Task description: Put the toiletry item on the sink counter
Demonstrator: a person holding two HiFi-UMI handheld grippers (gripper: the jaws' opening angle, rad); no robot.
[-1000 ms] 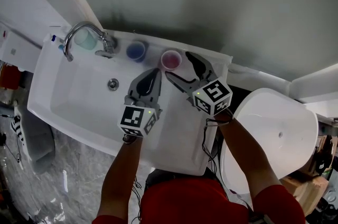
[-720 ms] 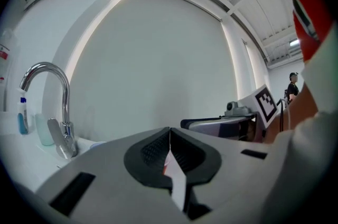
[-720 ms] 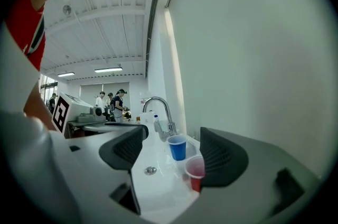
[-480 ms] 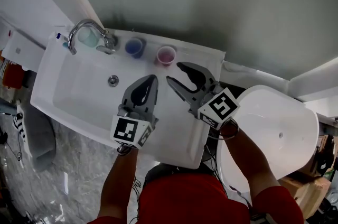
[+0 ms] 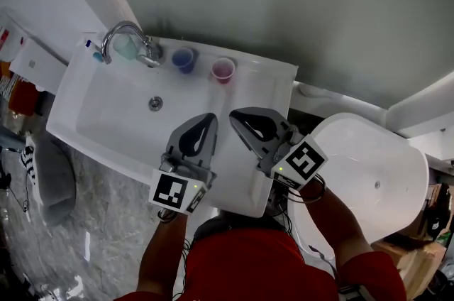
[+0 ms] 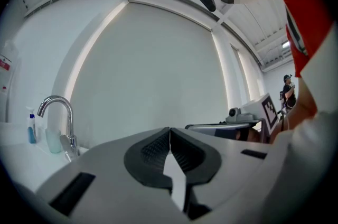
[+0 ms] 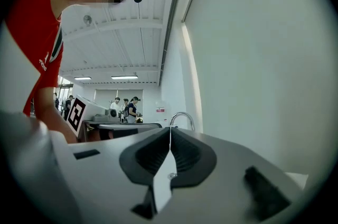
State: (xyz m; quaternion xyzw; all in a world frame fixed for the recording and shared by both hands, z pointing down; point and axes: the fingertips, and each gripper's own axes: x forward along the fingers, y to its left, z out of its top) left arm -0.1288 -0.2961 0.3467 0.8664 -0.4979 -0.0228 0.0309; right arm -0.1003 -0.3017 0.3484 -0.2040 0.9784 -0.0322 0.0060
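White sink [image 5: 106,118] beneath, left claw [image 5: 208,118] pressed together, right claw [image 5: 233,115] pressed together, side by side

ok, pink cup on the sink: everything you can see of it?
The pink cup is a round tumbler, plastic by the look, upright and open-topped on the back strip of the white sink counter. The blue cup stands beside it, not touching. Only the counter touches it. Contents: cannot tell.

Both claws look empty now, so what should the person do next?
Probably just draw both back: the left gripper is shut empty, the right gripper is closing on nothing, and the pink cup stands on the sink counter.
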